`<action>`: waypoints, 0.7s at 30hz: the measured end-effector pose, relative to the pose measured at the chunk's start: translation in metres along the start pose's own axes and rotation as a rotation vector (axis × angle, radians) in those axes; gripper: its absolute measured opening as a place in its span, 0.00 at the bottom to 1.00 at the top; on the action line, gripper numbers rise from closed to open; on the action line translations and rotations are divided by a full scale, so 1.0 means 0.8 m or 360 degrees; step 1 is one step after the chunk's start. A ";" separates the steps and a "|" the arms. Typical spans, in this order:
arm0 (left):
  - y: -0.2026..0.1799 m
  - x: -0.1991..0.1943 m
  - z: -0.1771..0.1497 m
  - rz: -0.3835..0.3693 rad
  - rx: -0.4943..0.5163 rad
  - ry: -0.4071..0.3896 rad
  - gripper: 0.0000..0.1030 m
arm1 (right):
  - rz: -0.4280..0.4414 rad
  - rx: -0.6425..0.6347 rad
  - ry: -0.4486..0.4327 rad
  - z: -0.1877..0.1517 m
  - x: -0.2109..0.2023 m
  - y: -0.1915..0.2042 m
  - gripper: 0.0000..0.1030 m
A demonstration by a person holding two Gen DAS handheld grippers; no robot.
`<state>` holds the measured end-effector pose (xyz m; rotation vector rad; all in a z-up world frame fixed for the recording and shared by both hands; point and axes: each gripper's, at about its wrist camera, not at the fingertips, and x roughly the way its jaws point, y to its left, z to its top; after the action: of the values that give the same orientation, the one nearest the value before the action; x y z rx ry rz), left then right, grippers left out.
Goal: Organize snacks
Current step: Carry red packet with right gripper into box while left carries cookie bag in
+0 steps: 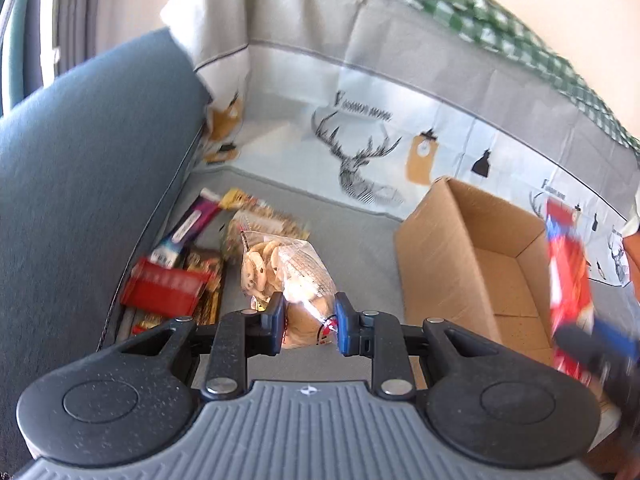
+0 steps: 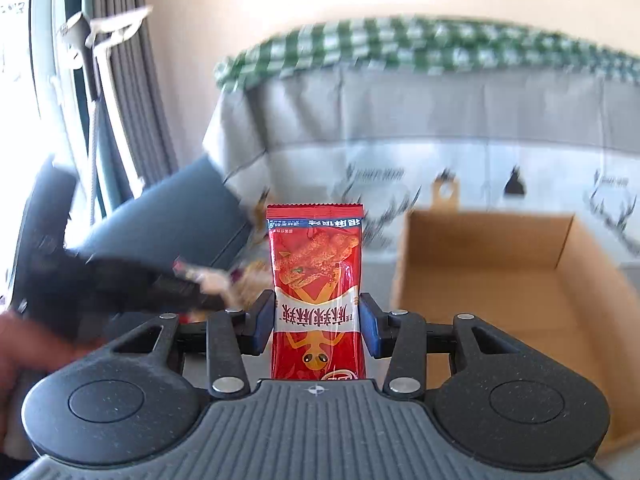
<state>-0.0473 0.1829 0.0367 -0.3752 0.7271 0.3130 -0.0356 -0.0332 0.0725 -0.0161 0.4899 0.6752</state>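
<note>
Far left, a loose snack pile (image 1: 188, 264) is heaped on the grey cushion (image 1: 352, 240) against the armrest. Next over, the clear cookie bag (image 1: 288, 280) is pinched at its near end by the left gripper (image 1: 309, 320). It's crinkly, light and probably crushable, so the bag edge looks the safest hold. The red snack packet (image 2: 318, 292) is clamped mid-body and upright in the right gripper (image 2: 316, 324), fingers closed on it, angled down. The cardboard box (image 2: 560, 280) is seen open at right.
</note>
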 end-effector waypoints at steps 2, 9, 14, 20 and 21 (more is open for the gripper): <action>-0.013 -0.005 0.001 -0.0004 0.0057 -0.0051 0.27 | -0.0036 -0.0027 -0.0049 0.011 -0.001 -0.021 0.45; -0.057 -0.011 -0.003 -0.0060 0.0192 -0.0172 0.27 | -0.0173 0.0101 -0.0073 0.007 0.012 -0.090 0.44; -0.090 -0.012 -0.009 -0.0132 0.0236 -0.0248 0.27 | -0.0229 0.0174 -0.0114 0.000 -0.001 -0.118 0.44; -0.133 -0.003 -0.016 -0.0220 0.0292 -0.0300 0.27 | -0.0320 0.0219 -0.0119 -0.006 -0.008 -0.150 0.44; -0.140 -0.001 -0.018 -0.0236 0.0301 -0.0301 0.27 | -0.0339 0.0220 -0.0117 -0.007 -0.010 -0.155 0.44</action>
<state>-0.0112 0.0774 0.0525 -0.2151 0.5345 0.1360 0.0317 -0.1362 0.0536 0.0853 0.4559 0.4309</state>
